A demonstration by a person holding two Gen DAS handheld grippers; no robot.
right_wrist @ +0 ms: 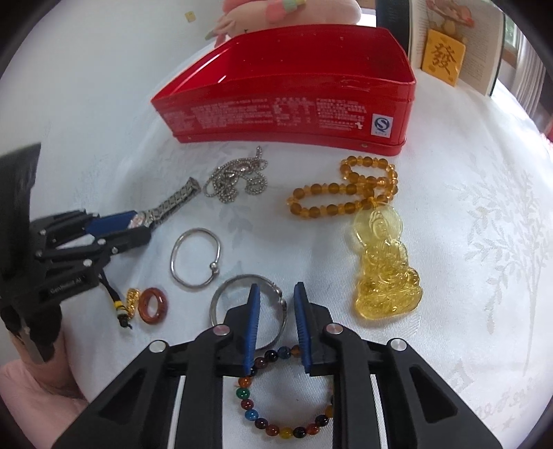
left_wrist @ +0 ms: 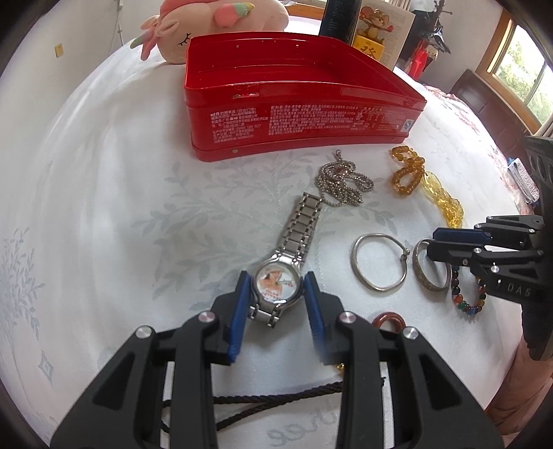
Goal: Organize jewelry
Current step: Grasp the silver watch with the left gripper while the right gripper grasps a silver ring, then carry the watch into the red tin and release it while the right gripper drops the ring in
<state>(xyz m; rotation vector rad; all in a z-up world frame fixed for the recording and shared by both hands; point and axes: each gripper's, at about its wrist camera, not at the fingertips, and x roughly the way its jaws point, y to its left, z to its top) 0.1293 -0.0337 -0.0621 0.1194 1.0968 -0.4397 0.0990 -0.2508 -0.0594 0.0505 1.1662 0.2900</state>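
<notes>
Our left gripper (left_wrist: 276, 293), fingers wide, straddles the round silver steel wristwatch (left_wrist: 278, 284); its band runs forward toward the open red tin box (left_wrist: 297, 114).

I see a white cloth (left_wrist: 103, 179) with a pale leaf pattern spread over the table. At the far edge lies a pink plush toy (left_wrist: 193, 31) with closed stitched eyes and a pastel wing. Beside it stands a dark cylinder (left_wrist: 340, 19), maybe a bottle, though its top is cut off. Next to that I see a small yellow plaque (right_wrist: 444, 57) bearing a black Chinese character, with a cartoon mouse figure (left_wrist: 375, 22) above it, set before an open printed booklet (left_wrist: 401, 31). A window (left_wrist: 518, 69) with a wooden frame shows at far right.
</notes>
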